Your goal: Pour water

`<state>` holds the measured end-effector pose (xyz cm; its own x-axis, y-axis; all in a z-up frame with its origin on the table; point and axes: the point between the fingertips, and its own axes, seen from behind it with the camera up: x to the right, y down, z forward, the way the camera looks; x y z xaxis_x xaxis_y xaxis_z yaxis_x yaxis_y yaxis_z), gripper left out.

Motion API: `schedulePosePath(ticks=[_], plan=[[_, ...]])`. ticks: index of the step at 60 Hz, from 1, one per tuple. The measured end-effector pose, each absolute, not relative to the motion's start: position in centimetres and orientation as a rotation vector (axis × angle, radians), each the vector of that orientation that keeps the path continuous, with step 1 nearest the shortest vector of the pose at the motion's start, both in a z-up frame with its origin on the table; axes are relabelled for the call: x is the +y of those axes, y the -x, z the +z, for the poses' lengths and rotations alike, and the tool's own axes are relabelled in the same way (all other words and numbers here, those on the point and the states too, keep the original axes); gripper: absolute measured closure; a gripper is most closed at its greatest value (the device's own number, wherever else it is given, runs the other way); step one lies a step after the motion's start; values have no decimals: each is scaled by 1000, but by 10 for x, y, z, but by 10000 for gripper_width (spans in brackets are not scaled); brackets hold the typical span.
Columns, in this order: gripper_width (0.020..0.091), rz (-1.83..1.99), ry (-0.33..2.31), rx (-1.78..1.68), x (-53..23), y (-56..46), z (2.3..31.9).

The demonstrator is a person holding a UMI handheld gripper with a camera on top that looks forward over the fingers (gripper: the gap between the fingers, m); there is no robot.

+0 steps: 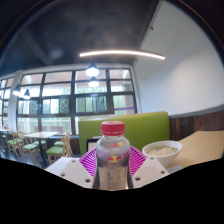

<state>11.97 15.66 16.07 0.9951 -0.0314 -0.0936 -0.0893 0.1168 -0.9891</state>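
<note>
Bottle pinched in the tongs, bowl waiting beside it on the surface.

A café-like room fills the background — tall dark-framed windows (pixel 60 100) along the far wall, a long strip light (pixel 122 54) on the ceiling, tables and chairs (pixel 35 140) off toward the windows, and a green bench back (pixel 145 128) just behind the near things. The pale surface (pixel 205 150) runs past the tongs, and on it, just beside the bottle and a little beyond the fingers, stands a white bowl (pixel 162 151). The tongs (pixel 113 168) are pressed onto a clear water bottle (pixel 113 155) with a pink cap — it stands upright between the magenta pads (pixel 90 162), both of which touch its sides.
</note>
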Motion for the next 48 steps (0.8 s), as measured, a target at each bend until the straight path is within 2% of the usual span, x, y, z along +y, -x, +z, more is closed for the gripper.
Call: schedulePosePath(ticks=[5, 6, 10, 15, 28, 29, 37, 44, 46, 48], plan=[[726, 69, 1500, 112, 169, -122, 134], [725, 73, 1501, 113, 172, -132, 118], [726, 76, 1524, 102, 174, -119, 117], [713, 34, 1577, 70, 177, -118, 95], [719, -18, 1544, 74, 173, -119, 109], [719, -16, 1542, 73, 171, -119, 102], [706, -16, 1546, 75, 173, -119, 104], [593, -12, 1553, 72, 169, -114, 101], [521, -8, 1608, 62, 171, -110, 84], [448, -12, 1586, 56, 169, -110, 90]])
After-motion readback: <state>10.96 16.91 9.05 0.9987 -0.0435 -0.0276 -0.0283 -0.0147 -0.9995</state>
